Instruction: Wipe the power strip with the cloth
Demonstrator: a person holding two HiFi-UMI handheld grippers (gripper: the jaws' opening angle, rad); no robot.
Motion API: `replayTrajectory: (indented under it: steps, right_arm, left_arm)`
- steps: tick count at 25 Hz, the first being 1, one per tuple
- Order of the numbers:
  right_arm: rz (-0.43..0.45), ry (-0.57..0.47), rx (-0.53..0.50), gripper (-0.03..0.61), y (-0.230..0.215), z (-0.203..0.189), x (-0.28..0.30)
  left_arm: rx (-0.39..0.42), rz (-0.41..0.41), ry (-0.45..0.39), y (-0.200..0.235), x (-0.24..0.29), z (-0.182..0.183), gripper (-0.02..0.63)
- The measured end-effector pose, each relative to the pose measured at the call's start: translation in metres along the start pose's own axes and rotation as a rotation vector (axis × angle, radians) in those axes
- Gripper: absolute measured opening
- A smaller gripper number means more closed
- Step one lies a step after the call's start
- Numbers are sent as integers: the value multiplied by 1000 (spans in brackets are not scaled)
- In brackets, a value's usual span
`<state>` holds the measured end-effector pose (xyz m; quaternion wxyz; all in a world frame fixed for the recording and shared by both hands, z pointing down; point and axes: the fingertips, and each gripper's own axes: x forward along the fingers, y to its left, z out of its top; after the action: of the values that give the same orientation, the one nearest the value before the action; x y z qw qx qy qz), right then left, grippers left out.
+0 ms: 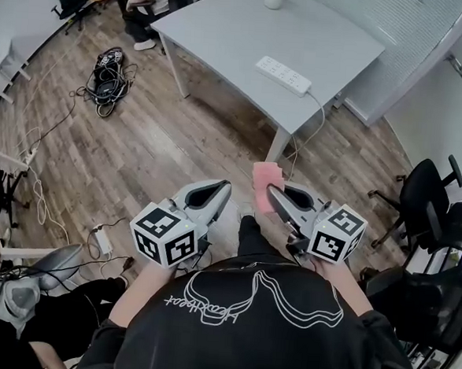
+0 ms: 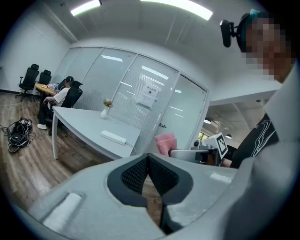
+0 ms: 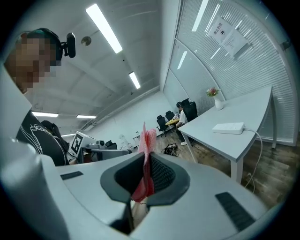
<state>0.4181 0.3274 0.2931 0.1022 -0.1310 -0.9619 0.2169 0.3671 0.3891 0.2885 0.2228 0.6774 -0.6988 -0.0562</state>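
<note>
Right hand-held gripper clamps the cloth; left hand-held gripper closed, empty.
We should reach the power strip far ahead, then wipe lengthwise.

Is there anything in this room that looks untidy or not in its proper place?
Yes. A tangled heap of cables lies loose on the wooden floor, a little apart from the table. The power strip itself lies flat on the table, near its edge.
</note>
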Motion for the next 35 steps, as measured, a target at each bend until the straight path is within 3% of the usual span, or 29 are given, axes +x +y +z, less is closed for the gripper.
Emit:
replayTrajectory:
  steps: [8, 22, 29, 35]
  right_arm:
    - [-1, 23, 56, 35, -70, 24, 37]
    - [37, 0, 80, 37, -239, 129, 133]
    - [16, -59, 67, 37, -265, 160, 147]
    - [-79, -108, 71, 37, -290, 177, 149]
  left_arm:
    - [-21, 32, 47, 57, 56, 24, 12]
    - [-80, 65, 122, 182, 199, 106, 14]
    - [-12, 0, 118, 192, 227, 135, 14]
    - [30, -102, 118, 206, 258, 160, 14]
